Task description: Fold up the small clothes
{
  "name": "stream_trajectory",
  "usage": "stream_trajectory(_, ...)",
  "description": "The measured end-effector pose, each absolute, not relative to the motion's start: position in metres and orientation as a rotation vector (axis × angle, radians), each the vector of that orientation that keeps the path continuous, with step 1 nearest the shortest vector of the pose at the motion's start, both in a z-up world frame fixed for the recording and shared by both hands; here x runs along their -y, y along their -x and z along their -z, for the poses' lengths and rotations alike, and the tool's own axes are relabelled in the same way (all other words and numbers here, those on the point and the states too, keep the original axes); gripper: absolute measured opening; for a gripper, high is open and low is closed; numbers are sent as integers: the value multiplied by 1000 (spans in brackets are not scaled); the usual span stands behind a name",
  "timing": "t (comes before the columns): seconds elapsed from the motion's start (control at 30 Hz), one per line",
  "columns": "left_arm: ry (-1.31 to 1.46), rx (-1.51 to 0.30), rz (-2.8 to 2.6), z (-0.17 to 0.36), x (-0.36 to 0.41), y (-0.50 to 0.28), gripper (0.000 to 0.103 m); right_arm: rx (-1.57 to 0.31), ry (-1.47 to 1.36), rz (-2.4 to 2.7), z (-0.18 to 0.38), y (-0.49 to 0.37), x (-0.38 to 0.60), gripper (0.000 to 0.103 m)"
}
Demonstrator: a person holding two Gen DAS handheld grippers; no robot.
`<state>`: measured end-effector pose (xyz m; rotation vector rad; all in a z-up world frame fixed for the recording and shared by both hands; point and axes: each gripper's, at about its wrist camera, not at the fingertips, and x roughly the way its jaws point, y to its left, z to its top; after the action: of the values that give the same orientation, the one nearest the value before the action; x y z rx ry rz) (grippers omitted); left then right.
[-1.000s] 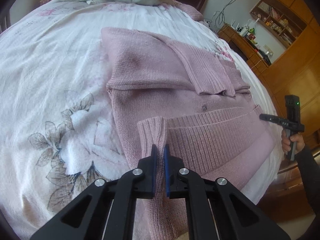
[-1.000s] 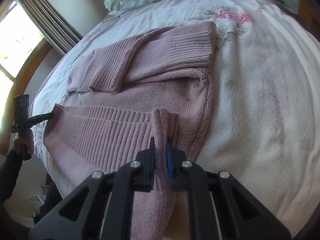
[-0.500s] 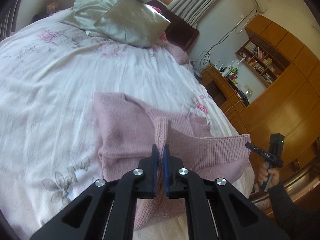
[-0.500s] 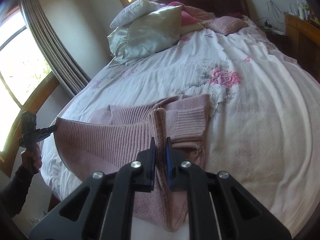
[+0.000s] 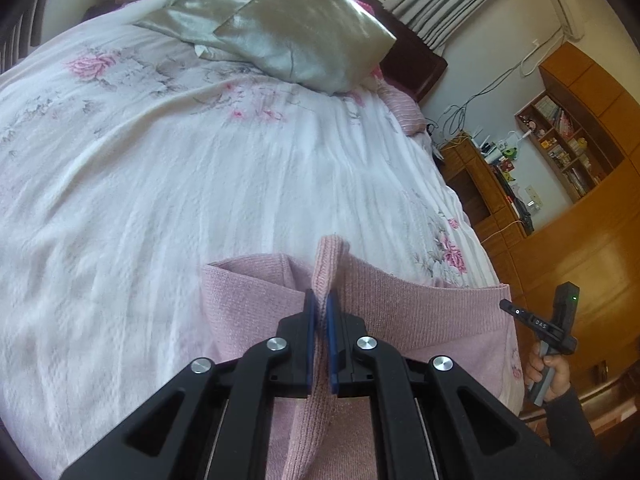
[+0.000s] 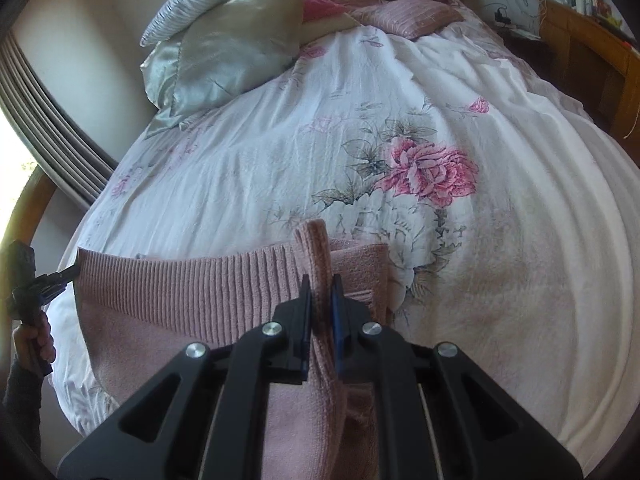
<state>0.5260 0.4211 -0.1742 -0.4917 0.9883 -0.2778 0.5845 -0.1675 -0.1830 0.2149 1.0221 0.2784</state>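
A pink knitted sweater lies at the near end of a white floral bedspread. My left gripper is shut on the sweater's ribbed hem, a pinch of knit standing up between its blue pads. In the right wrist view, the sweater stretches left as a taut ribbed band, and my right gripper is shut on the hem's other corner. Each gripper shows in the other's view, far off at the frame edge: the right one and the left one. The folded-over hem hides the sweater's body and sleeves.
Silver-grey pillows and a pink cushion lie at the bed's far end. Wooden shelves and a cluttered desk stand beyond the bed's edge. Curtains and a window flank the other side. A hand in a dark sleeve holds the far gripper.
Both grippers have carried the hem up and forward over the sweater's body toward the pillows. The folded sleeves, seen a second ago, are now covered, and more of the bed shows.
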Motion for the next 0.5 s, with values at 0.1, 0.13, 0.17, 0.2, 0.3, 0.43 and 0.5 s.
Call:
stream_trajectory(0.1,499,-1049,235,197,-425,-544,5,-1091,-188,-236,207,-604,163,7)
stream_trajectory(0.13,508,-1059,227,202,-427,-548,5,-1105,-173,-225,213,-607,160,7)
stream_trajectory(0.17,524,-1061,226,206,-429,-550,5,-1109,-160,-221,217,-609,158,7)
stream_trajectory(0.2,540,-1057,229,206,-431,-552,5,-1105,-153,-219,217,-611,156,7)
stream_trajectory(0.3,547,-1017,260,197,-433,-556,5,-1059,-177,-234,204,-612,155,7)
stream_trajectory(0.43,558,-986,260,185,-439,-567,5,-1028,-182,-237,188,-623,156,7)
stream_trajectory(0.5,557,-989,248,185,-441,-575,5,-1036,-179,-228,188,-630,155,7)
